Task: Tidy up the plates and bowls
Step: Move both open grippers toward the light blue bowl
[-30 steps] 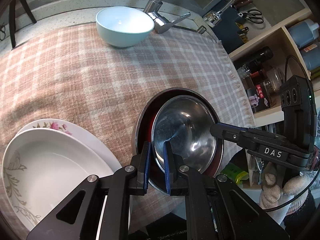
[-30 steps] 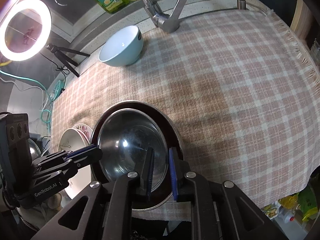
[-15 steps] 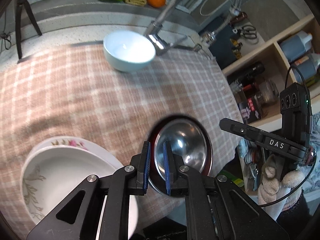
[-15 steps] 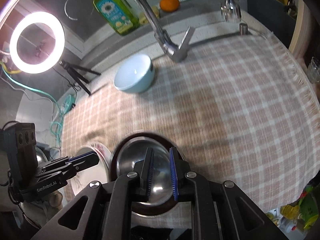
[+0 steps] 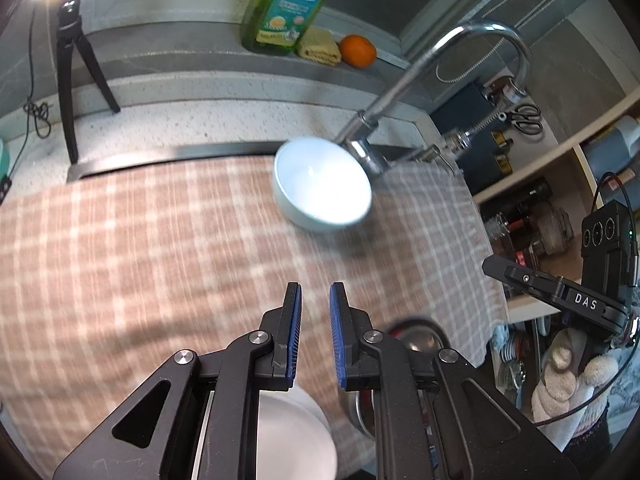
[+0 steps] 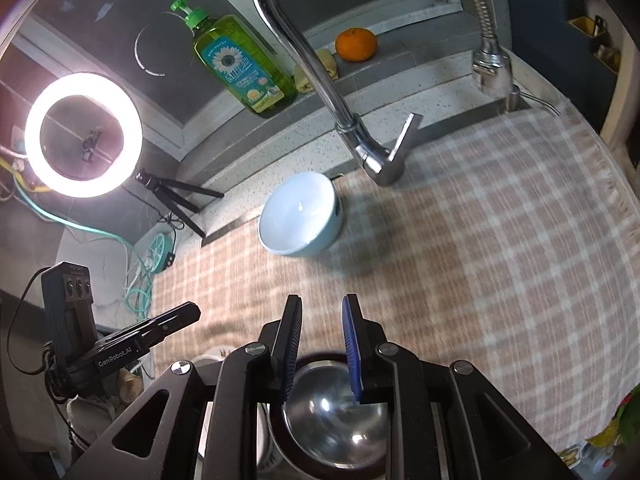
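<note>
Left gripper (image 5: pixel 315 334) sat low centre of its frame, blue pads parted with only cloth showing in the gap, gripping nothing. Right gripper (image 6: pixel 320 350) read the same: pads spread a bit wider, empty, hovering over the steel bowl (image 6: pixel 336 416).

Nearest items, bottom of frame: steel bowl nested inside a dark red-rimmed dish, with the white plates (image 5: pixel 296 436) stacked just beside it on the left. That reads as most of the sorting done, my judgement.

Left to do: blue bowl (image 5: pixel 322 186) sat alone in the upper middle, well apart from the stacks, upright on the checked cloth (image 5: pixel 140 240). Probably the last piece to bring in.

Clearance: mid-cloth between the grippers and the blue bowl was bare, so a straight reach looked open. Tight spot was behind the bowl: faucet (image 6: pixel 372 152) base just beside its far rim, spout arching overhead. Cloth's fringed edge dropped off at the right of frame. Soap bottle (image 6: pixel 240 68) and orange (image 6: pixel 356 44) sat on the back ledge, out of the path.
</note>
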The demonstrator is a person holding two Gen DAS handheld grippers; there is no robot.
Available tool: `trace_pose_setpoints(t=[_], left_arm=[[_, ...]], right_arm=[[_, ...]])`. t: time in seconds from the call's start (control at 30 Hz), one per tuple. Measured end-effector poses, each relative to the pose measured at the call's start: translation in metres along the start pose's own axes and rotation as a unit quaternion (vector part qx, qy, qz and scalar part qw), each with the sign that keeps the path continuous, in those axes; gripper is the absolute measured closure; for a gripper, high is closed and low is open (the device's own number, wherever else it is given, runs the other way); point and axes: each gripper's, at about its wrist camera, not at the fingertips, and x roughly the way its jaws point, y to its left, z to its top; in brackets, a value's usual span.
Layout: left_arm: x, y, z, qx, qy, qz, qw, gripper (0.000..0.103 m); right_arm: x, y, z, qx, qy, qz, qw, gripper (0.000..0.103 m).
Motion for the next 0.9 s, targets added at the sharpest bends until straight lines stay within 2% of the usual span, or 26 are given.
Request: trace_pose_setpoints(t=[0.13,0.27,0.9], left_arm=[[0.009,0.004,0.019,0.002,-0.002,0.006,1.0000,0.090],[0.025,0.011,0.037,-0.002,0.013,0.002,0.9999,0.090],[0.085,0.040,0.087,-0.009,0.059,0.016,0.9981,0.090]], right_arm=[[0.017,0.006,0.013,0.012,0.008,0.007,1.000,0.078],[0.038,0.009,0.024,0.028,0.021,0.007,0.999,0.077],[0.117,-0.001,0.067,0.084,0.041,-0.051,0.994,0.077]])
